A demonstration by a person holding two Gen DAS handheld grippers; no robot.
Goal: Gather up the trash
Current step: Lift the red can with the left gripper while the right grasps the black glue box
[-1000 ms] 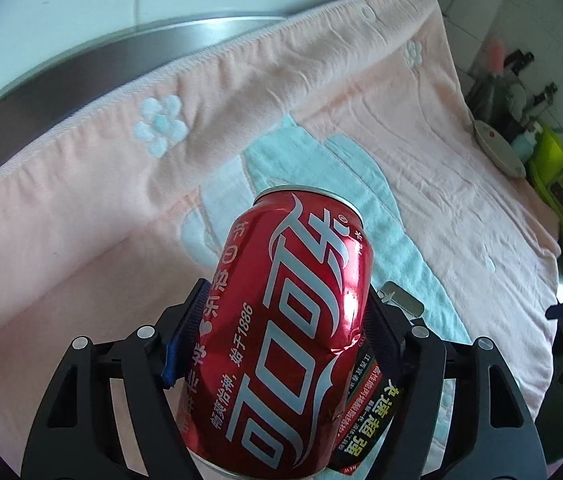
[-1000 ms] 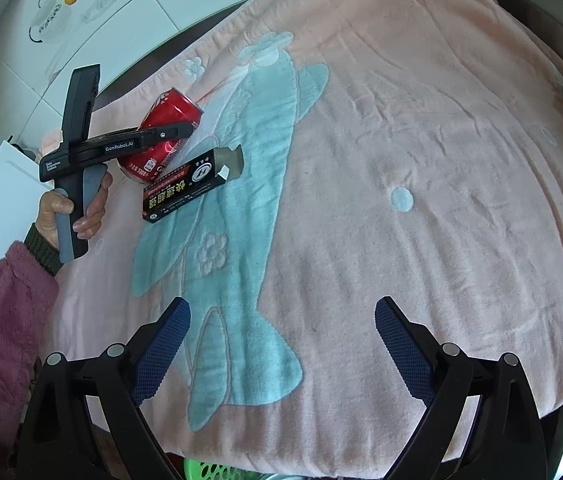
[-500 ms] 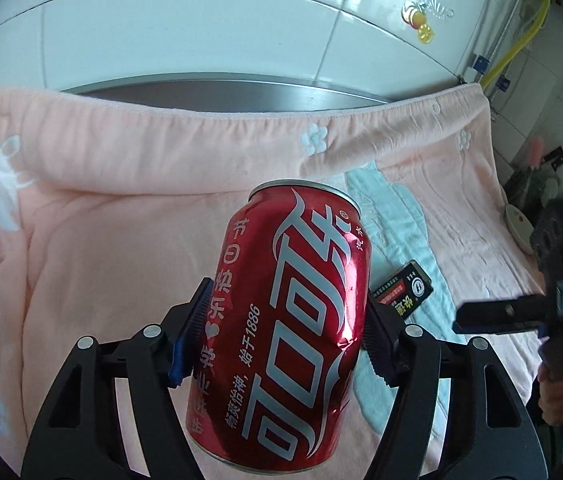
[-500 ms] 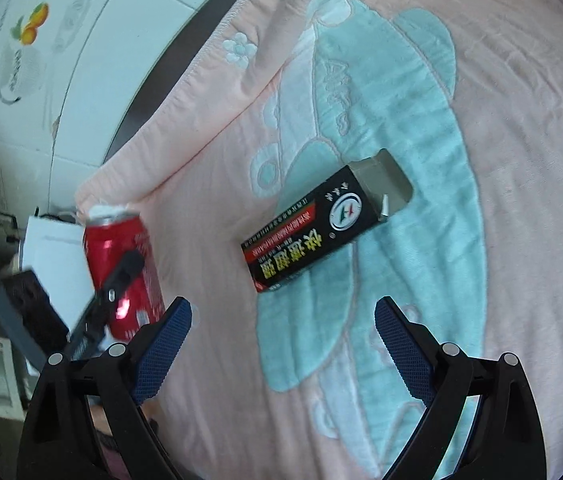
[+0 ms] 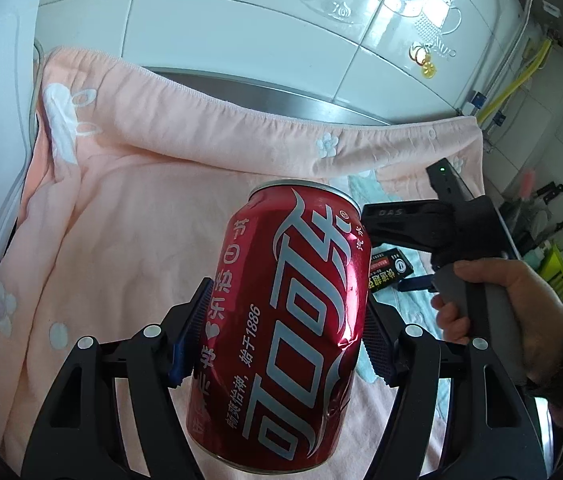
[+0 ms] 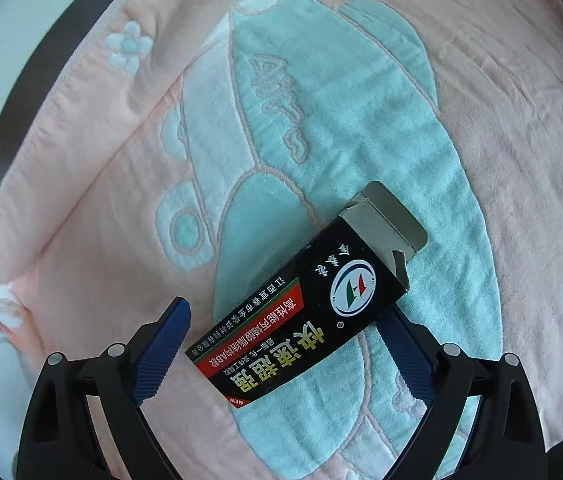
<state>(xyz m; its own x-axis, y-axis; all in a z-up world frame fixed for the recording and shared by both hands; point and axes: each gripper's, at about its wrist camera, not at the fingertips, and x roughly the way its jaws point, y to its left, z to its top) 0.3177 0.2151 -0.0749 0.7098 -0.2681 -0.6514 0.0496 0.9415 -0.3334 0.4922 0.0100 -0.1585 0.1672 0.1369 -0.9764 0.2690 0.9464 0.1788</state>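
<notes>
Left gripper jaws pinching the can, lifted off the towel, lower centre of frame. Right gripper jaws spread around the box (not pinched yet). Bin drop remains for both.

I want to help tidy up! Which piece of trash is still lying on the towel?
The black box. It lies flat on the towel, while the red can is held up.
</notes>
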